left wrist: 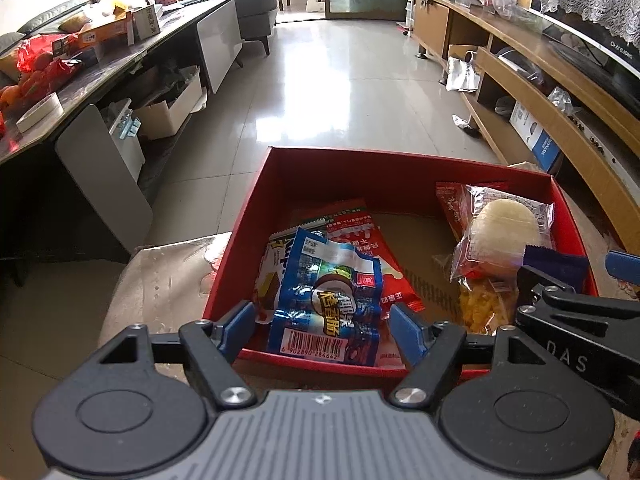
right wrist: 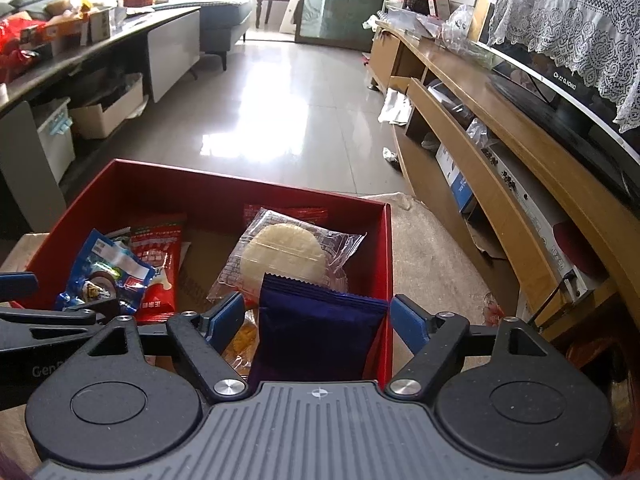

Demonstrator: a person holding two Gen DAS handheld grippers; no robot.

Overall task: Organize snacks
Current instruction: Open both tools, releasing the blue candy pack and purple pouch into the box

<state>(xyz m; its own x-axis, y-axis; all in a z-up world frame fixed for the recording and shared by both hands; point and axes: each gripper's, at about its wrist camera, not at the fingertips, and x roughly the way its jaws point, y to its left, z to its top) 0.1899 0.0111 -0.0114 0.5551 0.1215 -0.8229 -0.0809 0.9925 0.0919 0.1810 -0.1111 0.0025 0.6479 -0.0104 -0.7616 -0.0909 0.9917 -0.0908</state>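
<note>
A red cardboard box holds several snack packets. My left gripper hangs open over its near wall. A blue packet with a barcode lies between the pads, clear of both. Behind it lies a red packet. My right gripper is open at the box's near right corner. A dark purple packet stands between its jaws, with a gap at the left pad. Its lower end is hidden under the gripper. A round rice cracker in clear wrap lies beyond it, above a yellow snack.
The box rests on flattened cardboard on a tiled floor. A cluttered low table runs along the left. A wooden TV stand with a lace-covered television runs along the right. Open floor stretches beyond the box.
</note>
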